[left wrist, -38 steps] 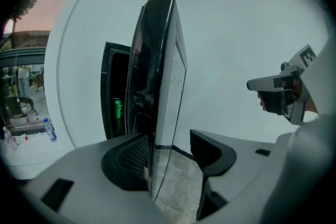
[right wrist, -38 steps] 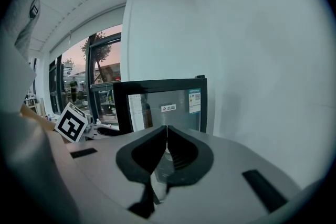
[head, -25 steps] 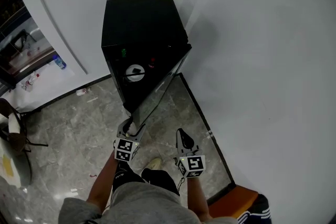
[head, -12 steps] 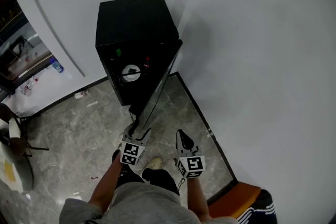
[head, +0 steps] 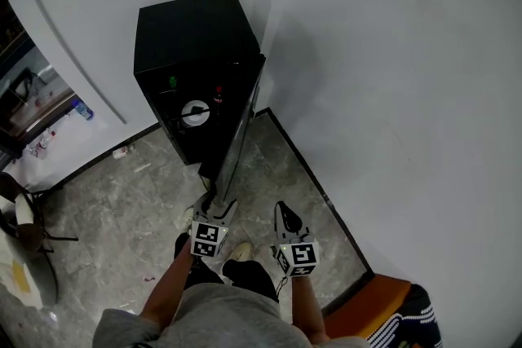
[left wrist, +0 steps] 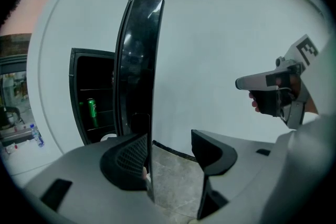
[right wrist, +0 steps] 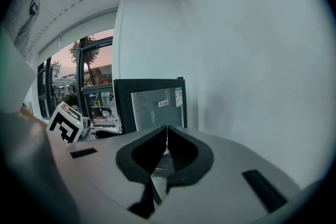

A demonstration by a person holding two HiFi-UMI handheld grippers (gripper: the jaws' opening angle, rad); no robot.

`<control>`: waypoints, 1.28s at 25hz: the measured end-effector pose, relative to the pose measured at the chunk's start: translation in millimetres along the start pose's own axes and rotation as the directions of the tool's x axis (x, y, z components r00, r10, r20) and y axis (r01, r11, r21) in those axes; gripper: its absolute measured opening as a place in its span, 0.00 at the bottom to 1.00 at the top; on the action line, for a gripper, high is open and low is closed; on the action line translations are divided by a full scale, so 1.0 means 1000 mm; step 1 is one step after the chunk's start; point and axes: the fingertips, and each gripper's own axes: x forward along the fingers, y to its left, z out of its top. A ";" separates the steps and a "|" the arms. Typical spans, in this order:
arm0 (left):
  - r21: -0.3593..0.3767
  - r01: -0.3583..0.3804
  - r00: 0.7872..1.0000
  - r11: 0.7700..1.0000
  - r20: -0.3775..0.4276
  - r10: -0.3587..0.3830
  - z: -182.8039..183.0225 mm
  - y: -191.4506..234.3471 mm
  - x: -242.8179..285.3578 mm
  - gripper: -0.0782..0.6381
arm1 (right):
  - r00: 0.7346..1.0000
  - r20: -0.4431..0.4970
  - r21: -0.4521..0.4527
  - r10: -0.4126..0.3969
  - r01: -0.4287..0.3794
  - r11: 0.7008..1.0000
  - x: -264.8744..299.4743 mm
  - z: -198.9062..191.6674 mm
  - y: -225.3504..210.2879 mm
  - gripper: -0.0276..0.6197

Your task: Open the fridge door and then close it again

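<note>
The black, boxy fridge is standing in the corner against the smooth white wall. Its shiny dark door is standing open, with its thin edge pointing at the person. The left tongs have just been opening wide. The door's edge is sitting between them and is not being squeezed. The right tongs are shut tight on nothing, hanging over the strip of floor between door and wall. The grey stone floor is lying wide open on the left.

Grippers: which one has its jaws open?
The left gripper: its jaws, just opening, stand apart around the edge of the fridge door. The right gripper is shut and empty.
</note>
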 end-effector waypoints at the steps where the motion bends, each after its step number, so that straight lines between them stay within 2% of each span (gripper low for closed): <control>1: 0.000 -0.002 1.000 1.000 -0.003 0.002 -0.001 -0.002 0.001 0.45 | 1.000 0.001 0.003 -0.004 0.004 1.000 -0.003 -0.001 -0.002 0.08; 7: -0.001 -0.009 1.000 1.000 0.004 0.009 0.001 -0.018 0.008 0.46 | 0.999 0.006 0.020 -0.035 0.035 0.999 -0.020 -0.006 -0.014 0.08; 16: -0.029 -0.021 0.999 0.999 -0.025 0.020 0.002 -0.044 0.017 0.47 | 0.996 0.002 0.044 -0.091 0.091 0.995 -0.048 -0.004 -0.036 0.08; 23: -0.024 -0.011 0.999 1.000 -0.038 0.010 0.003 -0.064 0.021 0.47 | 0.992 -0.004 0.061 -0.125 0.125 0.990 -0.063 -0.005 -0.044 0.08; 32: -0.026 -0.005 1.000 1.000 -0.018 0.004 0.006 -0.084 0.032 0.47 | 0.981 -0.011 0.087 -0.192 0.193 0.977 -0.086 -0.017 -0.057 0.08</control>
